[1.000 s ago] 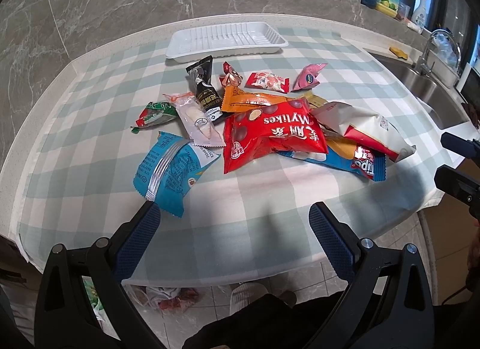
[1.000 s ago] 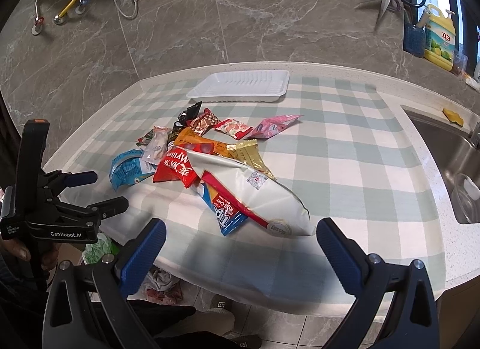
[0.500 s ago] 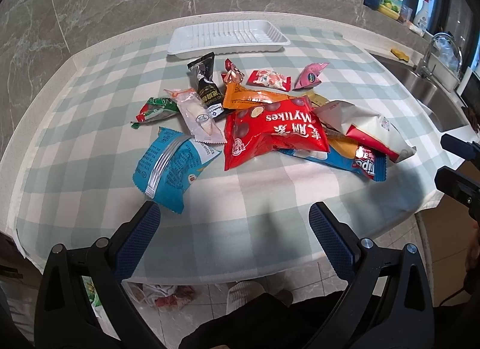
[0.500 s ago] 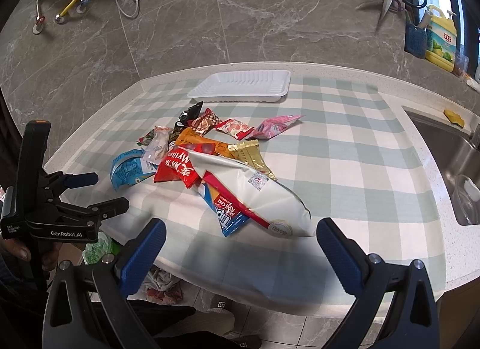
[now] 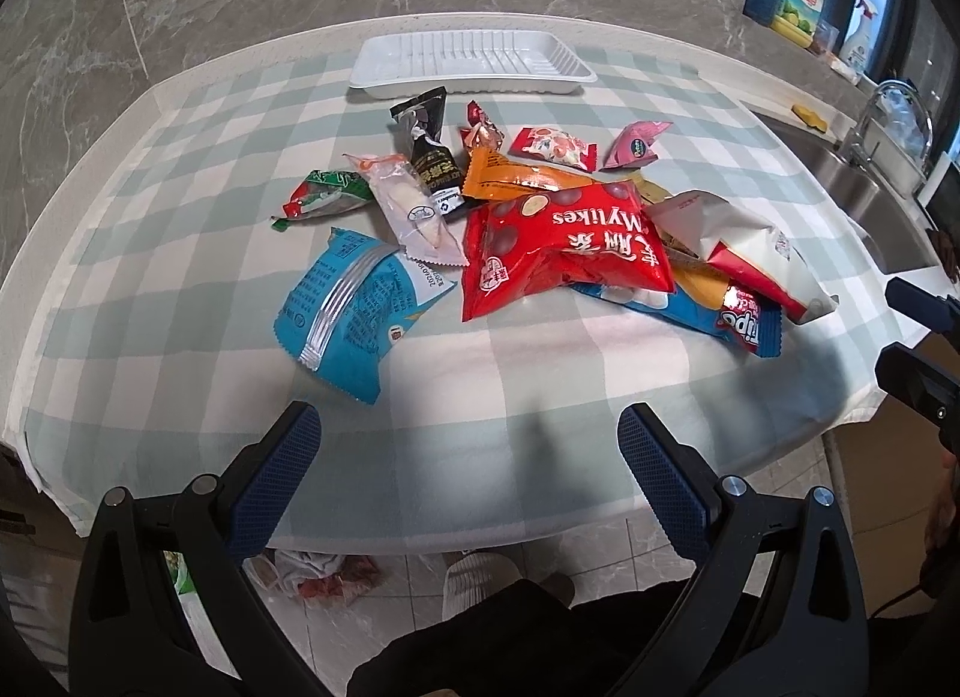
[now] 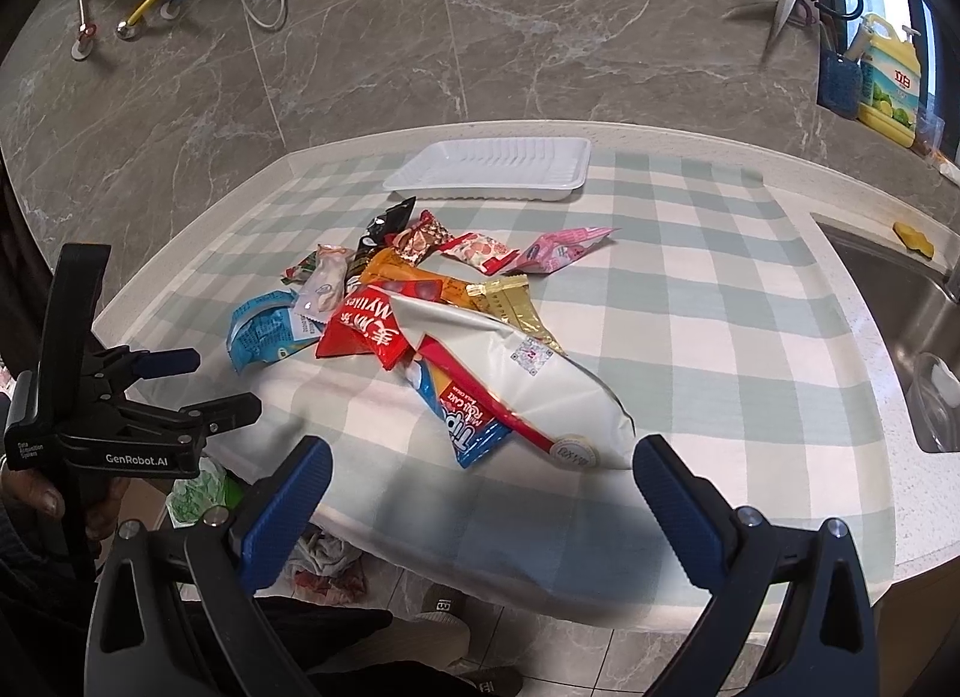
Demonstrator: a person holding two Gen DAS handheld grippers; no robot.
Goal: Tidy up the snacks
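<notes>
A pile of snack packets lies mid-table on a checked cloth: a red Mylikes bag point(image 5: 564, 244), a blue packet point(image 5: 354, 310), a white bag point(image 5: 744, 241), a blue Tipo bar point(image 5: 744, 325), a black sachet point(image 5: 429, 157) and a pink packet point(image 5: 636, 142). A white tray point(image 5: 471, 61) stands empty behind them. My left gripper point(image 5: 468, 433) is open, above the table's front edge. My right gripper point(image 6: 480, 460) is open, just short of the white bag point(image 6: 528, 373). The tray point(image 6: 492, 169) and the left gripper point(image 6: 198, 382) also show in the right wrist view.
A steel sink point(image 6: 900, 337) with a tap is sunk in the counter to the right. A yellow detergent bottle point(image 6: 891, 79) and scissors point(image 6: 786, 1) are by the back wall. The marble wall stands behind the table. The floor shows below the front edge.
My left gripper has moved a little forward towards the snack pile, which now looks larger. My right gripper has barely moved. Both stay open.
</notes>
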